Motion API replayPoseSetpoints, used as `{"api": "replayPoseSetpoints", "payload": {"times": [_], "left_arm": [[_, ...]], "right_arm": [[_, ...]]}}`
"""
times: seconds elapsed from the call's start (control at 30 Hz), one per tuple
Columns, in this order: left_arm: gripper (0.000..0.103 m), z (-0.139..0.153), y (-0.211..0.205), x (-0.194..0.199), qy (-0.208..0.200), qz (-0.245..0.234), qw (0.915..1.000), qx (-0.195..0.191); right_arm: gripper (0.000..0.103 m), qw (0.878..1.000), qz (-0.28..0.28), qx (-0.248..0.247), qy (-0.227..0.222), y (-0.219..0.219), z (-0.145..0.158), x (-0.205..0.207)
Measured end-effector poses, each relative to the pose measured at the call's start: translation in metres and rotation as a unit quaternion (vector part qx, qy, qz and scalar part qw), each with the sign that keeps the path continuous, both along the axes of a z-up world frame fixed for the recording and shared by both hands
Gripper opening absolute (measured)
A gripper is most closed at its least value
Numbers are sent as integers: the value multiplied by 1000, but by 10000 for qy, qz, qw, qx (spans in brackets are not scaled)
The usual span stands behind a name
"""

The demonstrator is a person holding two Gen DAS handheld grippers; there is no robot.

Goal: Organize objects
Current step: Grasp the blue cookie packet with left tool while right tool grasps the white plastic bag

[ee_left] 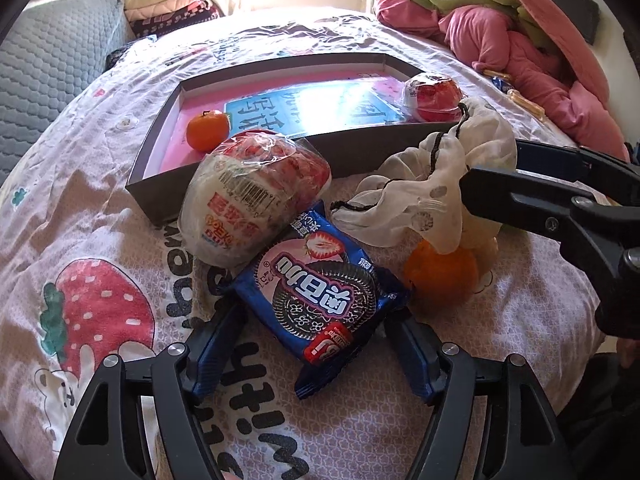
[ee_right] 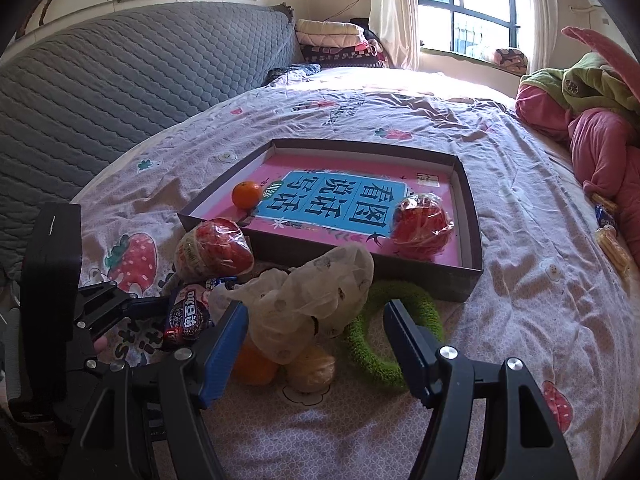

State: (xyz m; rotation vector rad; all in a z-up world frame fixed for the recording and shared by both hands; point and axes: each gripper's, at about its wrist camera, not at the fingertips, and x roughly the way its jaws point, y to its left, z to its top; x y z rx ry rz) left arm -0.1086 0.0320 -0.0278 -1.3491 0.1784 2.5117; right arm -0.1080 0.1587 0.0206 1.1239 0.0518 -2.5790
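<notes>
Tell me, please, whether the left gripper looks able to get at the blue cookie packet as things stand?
Probably yes: the left gripper is open with the blue cookie packet lying between its fingers on the bedspread, nothing on top; only the wrapped snack leans against its far end.

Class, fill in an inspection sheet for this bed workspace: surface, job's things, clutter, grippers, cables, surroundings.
Surface: bedsheet with a strawberry print, rumpled.
Job's things: box lid holds a small orange and a red wrapped snack; outside it lie a second wrapped snack, a cookie pack, a cloth pouch, an orange and a green ring.
Clutter: pink bedding, small sweets.
Grippers: left gripper open around the cookie pack; right gripper open by the pouch.
Cables: nothing seen.
Surroundings: grey headboard, window.
</notes>
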Motion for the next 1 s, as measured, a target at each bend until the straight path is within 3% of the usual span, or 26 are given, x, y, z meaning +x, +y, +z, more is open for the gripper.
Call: {"api": "replayPoseSetpoints", "payload": {"times": [0.3,0.4,0.5,0.57,0.7,0.83,1.0], "left_arm": [[74,0,1,-11,99,-169,9998,-66],[69,1,-1,-12,113,-208,9997,-44],[54,2,-3,-10,179,-249,9995,-27],[51,2,-5,-9,196,-289,9994,-13],[49,4,-10,-8,186,-260,9994,153],[48,5,-13,-9,183,-225,9991,303],[47,7,-14,-8,242,-180,9988,383]], "right_arm": [[70,9994,-177,-228,-199,5,-9,-20],[69,9992,-211,-265,-211,5,-9,-25],[58,9990,-194,-338,-199,6,-9,-28],[52,9990,-179,-350,-212,6,-10,-28],[37,9988,-104,-410,-239,4,-12,-29],[16,9981,37,-545,-302,1,-15,-31],[9,9969,-5,-760,-223,6,-13,-32]]}}
